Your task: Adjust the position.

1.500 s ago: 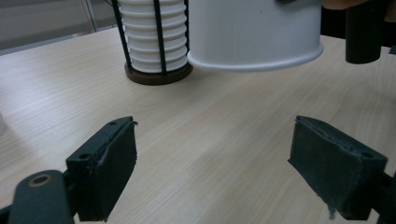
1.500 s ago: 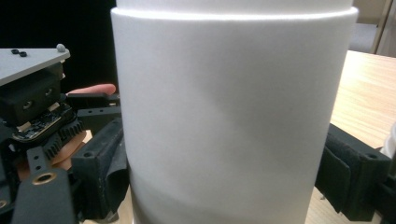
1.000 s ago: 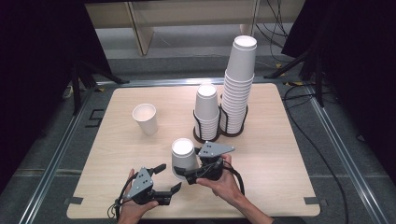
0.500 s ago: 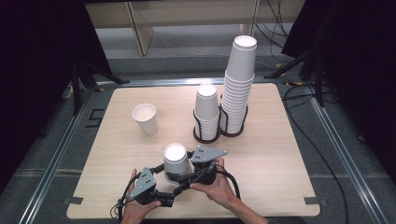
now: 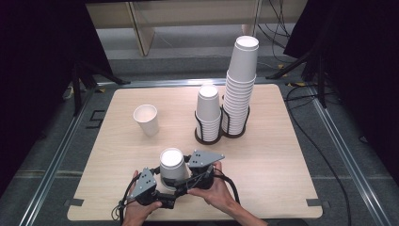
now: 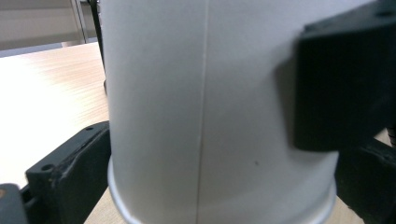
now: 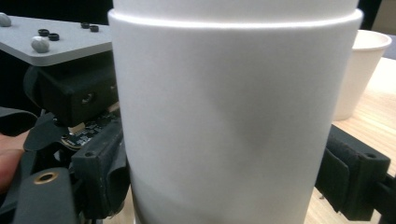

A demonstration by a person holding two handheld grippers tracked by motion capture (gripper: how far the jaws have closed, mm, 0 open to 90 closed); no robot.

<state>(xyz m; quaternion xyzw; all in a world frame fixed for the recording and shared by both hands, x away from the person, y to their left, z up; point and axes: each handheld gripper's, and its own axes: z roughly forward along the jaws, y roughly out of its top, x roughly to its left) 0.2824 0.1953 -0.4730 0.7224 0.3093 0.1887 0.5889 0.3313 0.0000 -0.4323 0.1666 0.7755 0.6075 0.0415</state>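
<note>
An upside-down white paper cup stands near the front edge of the wooden table. My right gripper comes at it from the right and is shut on the cup, with one finger on each side. My left gripper reaches in from the lower left. Its jaws have just been opening and now stand wide around the cup near its rim, one finger showing beside it. The black block at the right in the left gripper view is part of the right gripper.
One upright paper cup stands at the left middle of the table. A black wire holder behind carries a short stack of cups and a tall stack. Metal rails run along the table's sides.
The right gripper has brought the cup a little toward the front left and lower. The left gripper's jaws have spread and now reach around the cup's base.
</note>
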